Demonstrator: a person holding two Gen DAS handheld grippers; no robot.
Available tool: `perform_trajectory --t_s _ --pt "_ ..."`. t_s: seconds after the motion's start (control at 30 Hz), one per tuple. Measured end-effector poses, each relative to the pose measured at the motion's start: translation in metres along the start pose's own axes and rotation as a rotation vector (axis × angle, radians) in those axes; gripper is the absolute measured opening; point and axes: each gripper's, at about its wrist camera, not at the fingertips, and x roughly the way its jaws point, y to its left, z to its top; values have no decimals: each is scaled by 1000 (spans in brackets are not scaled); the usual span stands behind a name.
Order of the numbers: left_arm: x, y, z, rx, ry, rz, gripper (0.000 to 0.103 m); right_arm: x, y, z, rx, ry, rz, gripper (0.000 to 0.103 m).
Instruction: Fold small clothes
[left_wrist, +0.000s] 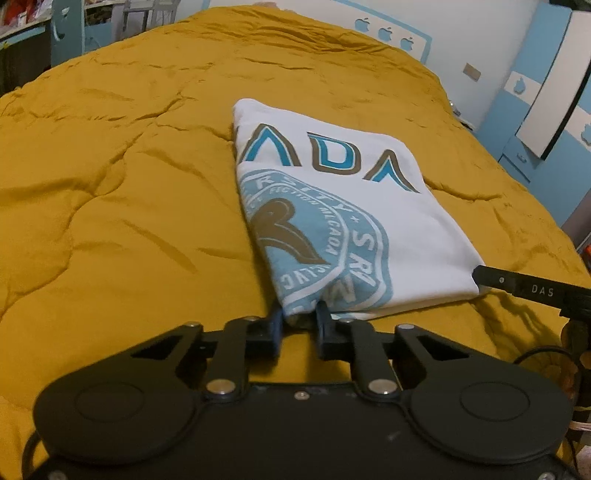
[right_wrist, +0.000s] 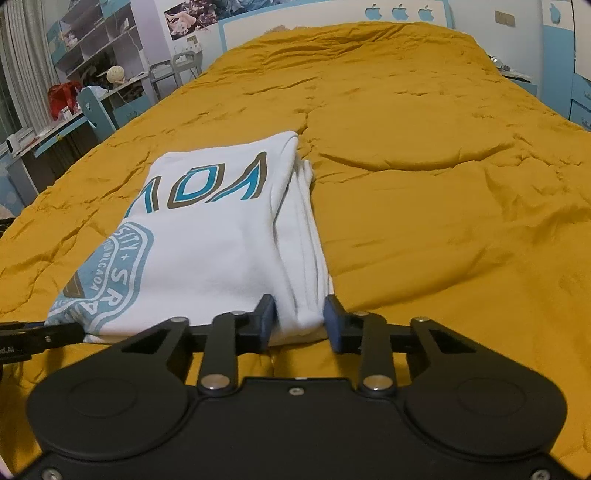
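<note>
- The folded white T-shirt (left_wrist: 332, 206) lies on the mustard quilt (left_wrist: 110, 184).
- The left gripper (left_wrist: 301, 317) is clamped on the shirt's near printed corner.
- The right gripper (right_wrist: 299, 314) pinches the shirt's other near corner, at its layered side edge.

Folded white shirt (right_wrist: 221, 236) fills the near middle, bare yellow quilt (right_wrist: 443, 221) wide open around it
</note>
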Motion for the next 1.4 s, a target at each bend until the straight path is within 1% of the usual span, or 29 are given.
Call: perform_trajectory --t_s 0.07,0.1,0.17,0.23,0.37,0.4,0.43,0.47,0.5,0.53,0.57,0.63,0.7,0.77,0.83,0.9,1.0,1.07,1.13,1.2,1.3,1.33,1.37,1.4 --pt "-5 2 0 -8 -9 10 11 -3 1 2 0 -17 -3 17" --pt "-8 2 0 -5 -14 21 11 -4 0 3 6 -22 -7 16" --pt "-7 6 -3 -9 2 27 11 -2 -1 4 14 -3 -7 15" --pt "0 13 -8 -42 22 24 16 4 -2 1 9 17 -13 15" --pt "-1 14 -7 -50 21 16 19 4 -1 0 -4 23 -21 16" --pt "-5 13 -5 -58 24 10 23 1 -2 2 -1 19 -21 17" --pt "-9 12 -1 -62 23 16 35 -4 -2 5 3 13 -13 22" --pt "-17 10 2 -60 10 25 42 -11 0 9 0 -5 -1 22" --pt "-24 6 7 -53 -15 35 55 -16 2 12 -7 -30 7 22" --pt "-32 3 9 -43 -45 44 62 -22 6 16 -20 -58 15 24" --pt "-39 0 13 -34 -73 50 64 -27 10 19 -34 -78 23 24" --pt "-49 -8 22 -26 -123 61 73 -31 19 27 -56 -103 47 24" --pt "-47 -13 30 -31 -151 22 73 -26 26 30 -68 -104 63 24" --pt "-35 -16 33 -36 -135 3 72 -16 30 30 -69 -80 73 24" --pt "-18 -20 34 -35 -107 -11 69 -5 32 26 -68 -50 67 24" --pt "1 -23 30 -45 -62 -9 62 4 31 22 -66 -23 47 24" --pt "15 -23 22 -46 -35 11 62 14 24 15 -44 20 26 24" --pt "21 -24 18 -33 -28 19 63 18 20 10 -44 29 7 23" --pt "24 -25 17 -20 -23 25 64 20 16 8 -32 34 10 23" --pt "24 -23 19 -24 -19 21 66 22 16 9 -29 37 5 23" --pt "18 -21 26 -47 -6 26 66 20 17 11 -30 46 -6 23" --pt "13 -22 29 -49 -9 31 67 17 18 12 -33 49 -14 24" --pt "7 -25 33 -43 -18 36 70 12 20 14 -35 46 -18 31" --pt "0 -27 35 -35 -34 42 76 6 23 17 -34 35 -19 35"
